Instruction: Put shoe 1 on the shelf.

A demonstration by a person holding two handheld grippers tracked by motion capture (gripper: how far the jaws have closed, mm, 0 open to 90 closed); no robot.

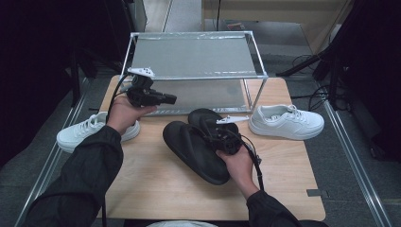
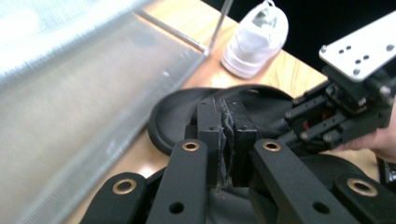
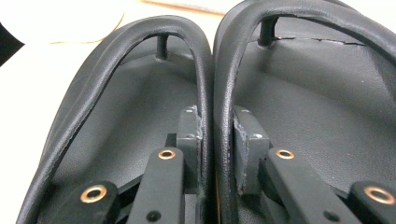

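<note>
A wooden table (image 1: 156, 189) carried a metal-framed shelf rack (image 1: 194, 59) at its far side, with one white sneaker (image 1: 286, 121) to the right of the rack and another white sneaker (image 1: 82, 132) at the table's left edge. Two black flip-flops (image 1: 198, 144) lay side by side in the middle of the table, just in front of the rack. The right gripper (image 1: 221, 137) rested on them, its fingers (image 3: 189, 135) pinched around the two adjoining straps (image 3: 212, 93), one pad outside each strap with both straps pressed together between them. The left gripper (image 1: 163, 98) was held above the table in front of the rack's lower shelf, apart from the flip-flops; its fingers (image 2: 243, 135) were clenched pad against pad with nothing between them.
</note>
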